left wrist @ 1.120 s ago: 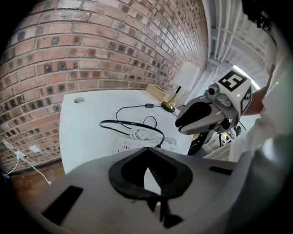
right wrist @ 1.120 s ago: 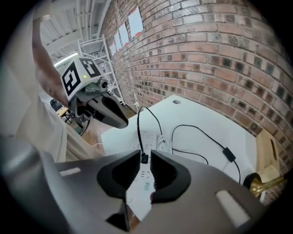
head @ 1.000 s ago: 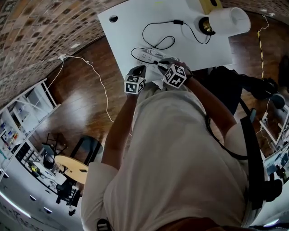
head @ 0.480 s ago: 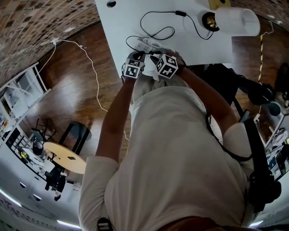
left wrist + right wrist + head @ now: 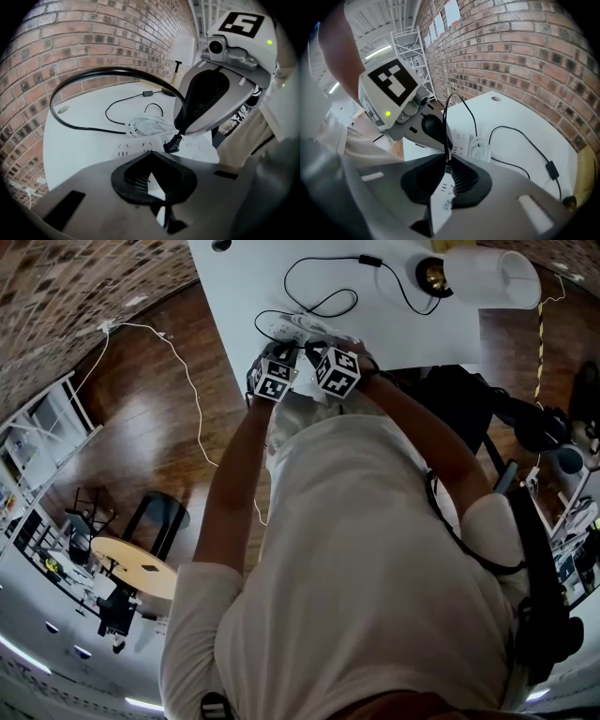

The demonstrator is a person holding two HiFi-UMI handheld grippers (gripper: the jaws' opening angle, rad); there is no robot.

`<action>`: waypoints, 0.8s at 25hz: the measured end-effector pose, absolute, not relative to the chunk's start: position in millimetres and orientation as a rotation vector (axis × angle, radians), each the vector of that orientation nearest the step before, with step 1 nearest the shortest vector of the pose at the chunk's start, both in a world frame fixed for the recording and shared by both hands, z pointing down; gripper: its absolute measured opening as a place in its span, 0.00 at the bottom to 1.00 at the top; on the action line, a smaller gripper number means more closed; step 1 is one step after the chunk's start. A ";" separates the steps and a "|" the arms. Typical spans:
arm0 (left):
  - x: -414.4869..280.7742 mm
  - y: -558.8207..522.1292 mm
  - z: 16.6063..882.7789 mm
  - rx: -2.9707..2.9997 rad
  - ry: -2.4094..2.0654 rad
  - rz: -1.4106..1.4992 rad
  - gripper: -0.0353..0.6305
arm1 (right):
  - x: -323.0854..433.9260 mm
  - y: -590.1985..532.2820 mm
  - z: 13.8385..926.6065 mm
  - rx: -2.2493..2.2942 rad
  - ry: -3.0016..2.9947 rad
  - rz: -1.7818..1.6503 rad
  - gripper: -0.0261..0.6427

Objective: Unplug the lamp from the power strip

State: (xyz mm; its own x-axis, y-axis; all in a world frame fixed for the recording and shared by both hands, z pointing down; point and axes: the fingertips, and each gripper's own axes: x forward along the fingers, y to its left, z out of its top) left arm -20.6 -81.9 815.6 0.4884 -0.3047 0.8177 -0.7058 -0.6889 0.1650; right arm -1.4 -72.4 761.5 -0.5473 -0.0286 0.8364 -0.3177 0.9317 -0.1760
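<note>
— Both claws are standing closer to each other now than one second ago, are they not?

— Yes. The two marker cubes (image 5: 275, 379) are sitting almost side by side now. Both are hanging over the near edge of the white table (image 5: 239, 296), right at the power strip (image 5: 292, 328).

— What is the right claw (image 5: 446, 161) doing?

— It is pinching the black plug (image 5: 173, 143) of the lamp. Its jaws are pressing together on the plug's cord end, and the cord (image 5: 117, 70) is rising out from between them in a wide arc.

— Is the plug sitting in its socket?

— That I cannot tell. The plug is tilting, and its lower tip is pointing down at the top face of the strip. The pins are not showing in any view.

— And the left claw (image 5: 151, 154)?

— Its tips are meeting, and I am seeing nothing held between them. It is hovering low over the near part of the power strip, just beside the right claw. The white of the strip is showing through the hollow behind the tips.

— Where is the lamp (image 5: 487, 276) standing?

— At the far right corner of the table, well apart from the strip, with its white shade showing beside a brass base. The cord is running from there through a small inline switch (image 5: 370, 259) and is looping over the table toward the strip.
</note>
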 end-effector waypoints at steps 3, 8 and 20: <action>-19.8 -80.4 816.5 2.289 -0.838 1.147 0.06 | -2.4 -72.1 762.9 0.264 -2.122 0.392 0.07; -17.2 -78.8 816.8 2.374 -0.818 1.199 0.05 | -1.2 -72.0 763.6 0.296 -2.122 0.424 0.07; -16.3 -79.7 817.4 2.418 -0.863 1.309 0.04 | -0.2 -72.4 762.2 0.343 -2.123 0.416 0.06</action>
